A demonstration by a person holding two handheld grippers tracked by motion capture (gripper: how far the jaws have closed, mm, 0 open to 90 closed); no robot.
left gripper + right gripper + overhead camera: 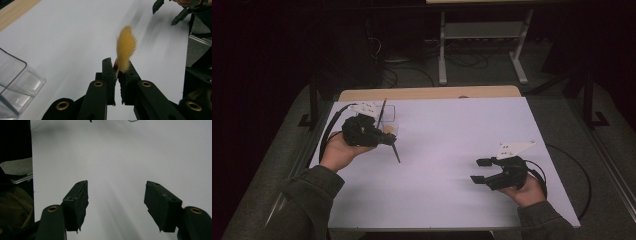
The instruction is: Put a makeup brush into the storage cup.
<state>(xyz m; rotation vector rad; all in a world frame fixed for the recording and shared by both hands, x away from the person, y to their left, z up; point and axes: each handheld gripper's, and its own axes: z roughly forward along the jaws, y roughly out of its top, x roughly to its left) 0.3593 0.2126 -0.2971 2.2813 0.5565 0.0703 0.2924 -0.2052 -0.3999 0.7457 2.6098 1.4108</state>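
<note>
Looks like a lab or test room; white-topped bench (447, 165), dark surroundings, floor cables (412, 70), grey metal stand (482, 35).

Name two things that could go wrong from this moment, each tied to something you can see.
1. The left claw pinches the brush right by its bristles; it might twist or slip.
2. The clear container sits close beside that claw; a careless swing could knock it.

Dim room with black surroundings; the white counter (447, 150) alone catches soft overhead light. The brush (125, 48) tip is blurred and soft, with streaky smears behind it. Faint shadows fan beneath the right tongs (116, 202)
</note>
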